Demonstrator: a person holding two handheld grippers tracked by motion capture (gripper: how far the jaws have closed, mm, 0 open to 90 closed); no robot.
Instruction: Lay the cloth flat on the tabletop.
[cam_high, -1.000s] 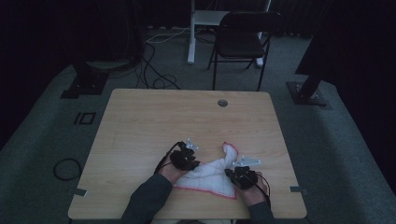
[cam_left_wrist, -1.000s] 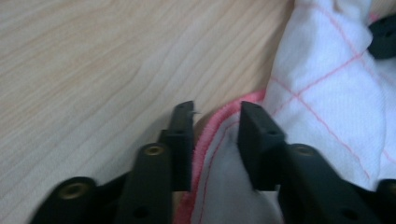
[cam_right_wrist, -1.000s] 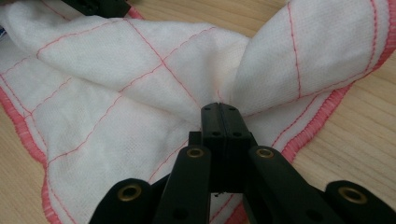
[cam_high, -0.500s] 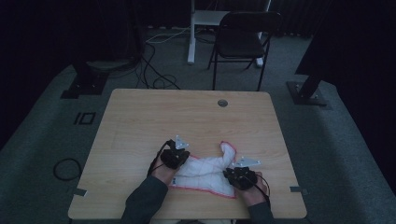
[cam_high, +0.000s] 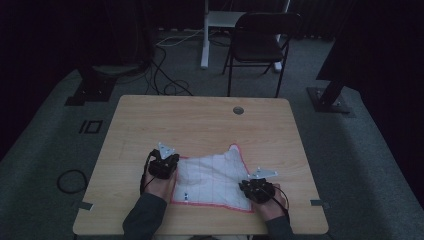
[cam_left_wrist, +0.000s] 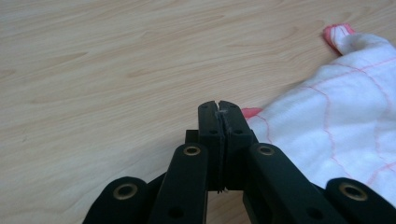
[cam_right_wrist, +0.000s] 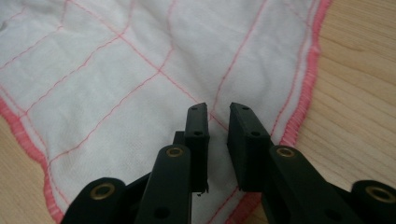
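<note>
Lower middle of the bench (cam_high: 200, 120): left tongs (cam_left_wrist: 219, 108) closed at the cloth (cam_high: 212, 177) edge, right tongs (cam_right_wrist: 218, 116) parted above the cloth

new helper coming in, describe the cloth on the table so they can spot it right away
On the light wooden table, look at the near edge, between the left gripper and the right gripper. The cloth lies spread almost flat there, one far corner peaked. It is white with thin pink grid lines and a pink stitched hem.
</note>
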